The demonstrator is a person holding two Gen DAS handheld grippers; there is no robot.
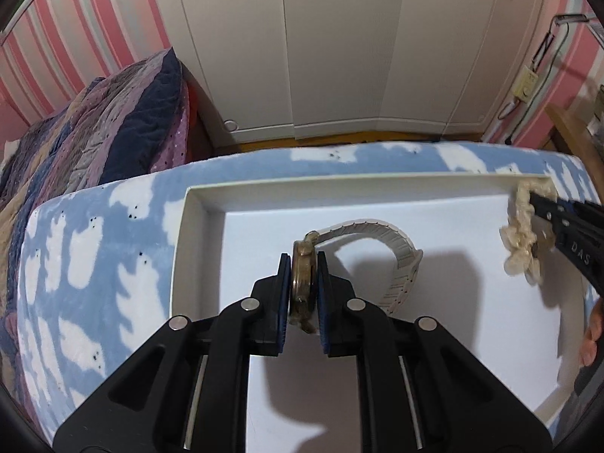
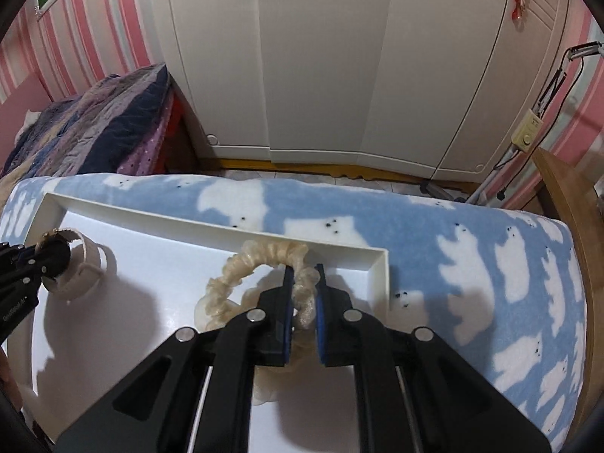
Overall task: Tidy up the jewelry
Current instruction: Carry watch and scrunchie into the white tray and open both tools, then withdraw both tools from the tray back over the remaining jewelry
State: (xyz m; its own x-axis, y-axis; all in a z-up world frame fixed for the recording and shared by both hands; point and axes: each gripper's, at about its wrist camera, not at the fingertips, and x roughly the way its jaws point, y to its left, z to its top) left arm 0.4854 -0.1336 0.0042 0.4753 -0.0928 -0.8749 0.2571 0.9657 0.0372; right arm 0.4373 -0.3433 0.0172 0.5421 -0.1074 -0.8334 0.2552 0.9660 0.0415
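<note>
- The left gripper (image 1: 304, 264) pinches a watch (image 1: 302, 283) by its round gold case, one of the fingers (image 1: 284, 294) flat on each face. That grip keeps the case on edge and lets the pale strap (image 1: 381, 232) curl free to the right.
- The watch hangs over the left half of the white tray (image 1: 204, 204). In the right wrist view the strap loop looks to touch or nearly touch the tray floor, and I cannot tell which.
- The right gripper (image 2: 304, 283) is closed on a cream ruffled scrunchie (image 2: 241, 268), squeezing one stretch of the soft ring. The rest arcs up and leftward toward the tray's far wall (image 2: 339, 243).
- Holding it by one side probably lets it be lowered without bunching, and the far right corner seems the intended spot.
- The two things are well apart, one toward each end, which suits sorting them into separate places.
- The tray lies on a blue blanket with white bears (image 2: 472, 264) that covers the bench.
- Count: one watch, one scrunchie, one tray, two grippers. No other jewelry is visible.
</note>
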